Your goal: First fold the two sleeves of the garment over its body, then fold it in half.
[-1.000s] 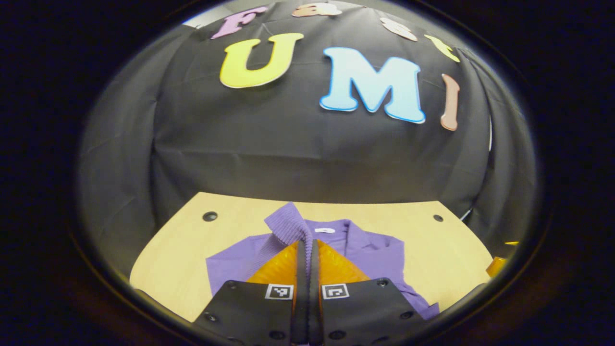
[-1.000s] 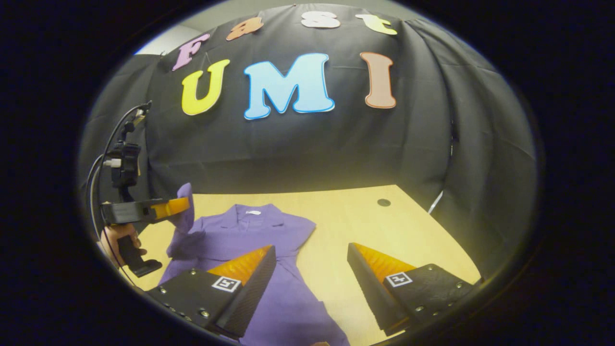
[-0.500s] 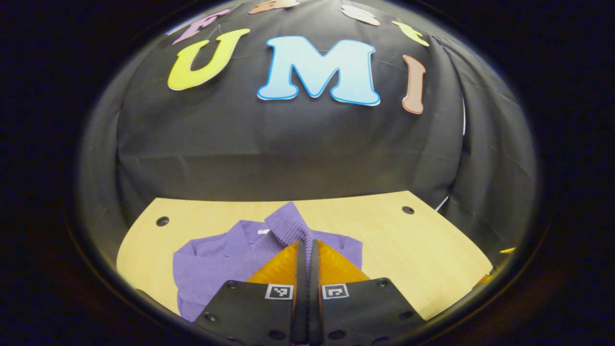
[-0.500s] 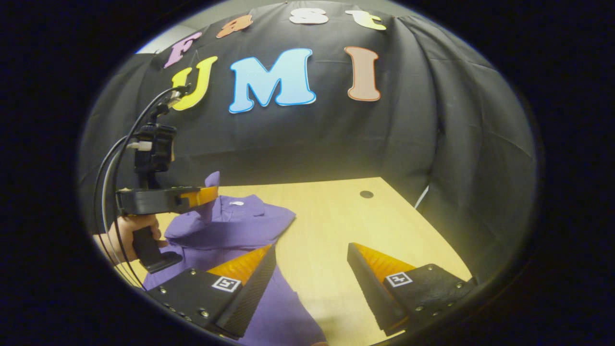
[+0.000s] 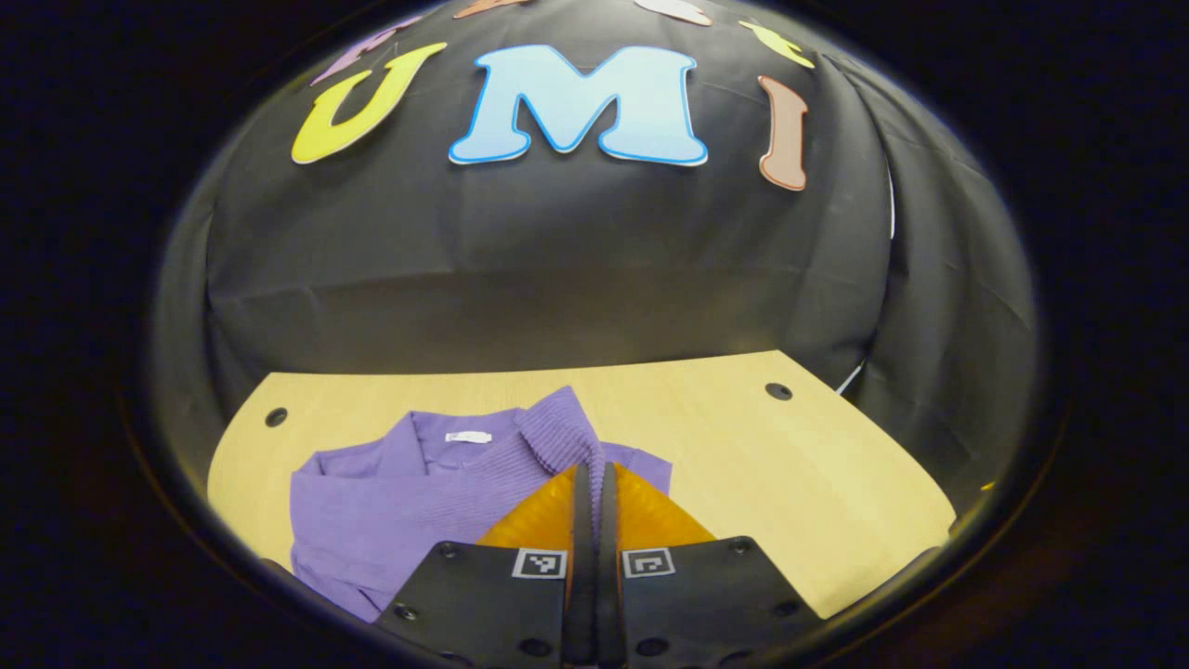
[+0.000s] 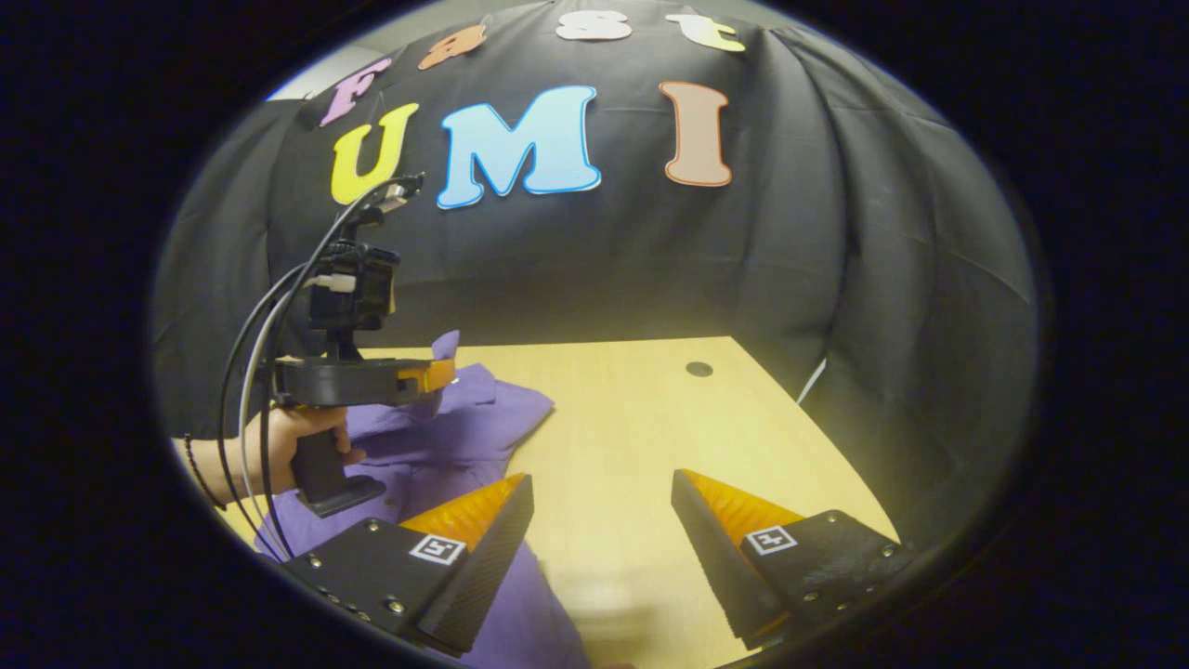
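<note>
A purple knitted garment (image 5: 390, 506) lies on the wooden table (image 5: 799, 474), collar toward the back wall. My left gripper (image 5: 594, 476) is shut on the ribbed cuff of its sleeve (image 5: 557, 432), held above the garment's body. In the right gripper view the garment (image 6: 446, 446) lies at the left, and the left gripper (image 6: 444, 373) hangs over it with the sleeve cuff (image 6: 448, 346) in its fingers and a hand (image 6: 293, 432) on its handle. My right gripper (image 6: 602, 488) stands open over the bare table beside the garment's edge, holding nothing.
The table (image 6: 650, 437) has round holes near its far corners (image 5: 778, 391) (image 5: 276, 417) (image 6: 699, 369). Black cloth walls close off the back and the right side. Cables (image 6: 269, 344) loop from the left gripper's camera mount.
The left gripper has carried the sleeve cuff rightward across the garment's body. The right gripper stayed open and shifted slightly right.
</note>
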`<state>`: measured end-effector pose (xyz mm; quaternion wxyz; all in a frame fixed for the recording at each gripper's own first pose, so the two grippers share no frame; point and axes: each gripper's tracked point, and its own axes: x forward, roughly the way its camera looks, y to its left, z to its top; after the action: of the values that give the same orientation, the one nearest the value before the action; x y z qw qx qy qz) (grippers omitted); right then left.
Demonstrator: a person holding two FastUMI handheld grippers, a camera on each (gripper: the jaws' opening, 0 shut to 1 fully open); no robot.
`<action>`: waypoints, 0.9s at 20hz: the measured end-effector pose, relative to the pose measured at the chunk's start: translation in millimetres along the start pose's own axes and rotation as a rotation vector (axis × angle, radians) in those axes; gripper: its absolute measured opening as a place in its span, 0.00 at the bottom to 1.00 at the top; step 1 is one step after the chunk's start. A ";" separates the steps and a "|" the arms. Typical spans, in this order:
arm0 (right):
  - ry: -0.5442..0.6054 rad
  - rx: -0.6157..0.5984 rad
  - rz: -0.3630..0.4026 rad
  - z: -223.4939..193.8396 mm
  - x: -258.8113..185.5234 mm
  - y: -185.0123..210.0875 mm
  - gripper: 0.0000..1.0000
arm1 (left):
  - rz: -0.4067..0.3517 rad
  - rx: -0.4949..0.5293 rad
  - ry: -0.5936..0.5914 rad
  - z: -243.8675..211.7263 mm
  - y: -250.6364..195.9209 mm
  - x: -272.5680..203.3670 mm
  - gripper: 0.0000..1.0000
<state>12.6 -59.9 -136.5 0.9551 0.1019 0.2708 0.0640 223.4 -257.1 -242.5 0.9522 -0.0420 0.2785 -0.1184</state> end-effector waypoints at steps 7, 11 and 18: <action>-0.003 -0.020 0.006 -1.4 -3.2 0.0 0.93 | -0.050 -0.015 0.030 -13.6 -14.3 2.5 0.19; -0.008 -0.012 0.000 -1.6 -8.5 11.2 0.94 | -0.078 -0.011 0.008 -7.4 -13.5 -19.3 0.67; 0.005 -0.033 0.010 -24.7 -24.9 48.4 0.94 | -0.039 -0.043 -0.035 -11.4 40.4 -101.2 0.85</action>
<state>-24.8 -13.4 -133.4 0.9555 0.0875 0.2717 0.0737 142.7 -193.0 -205.3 0.9533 -0.0702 0.2633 -0.1303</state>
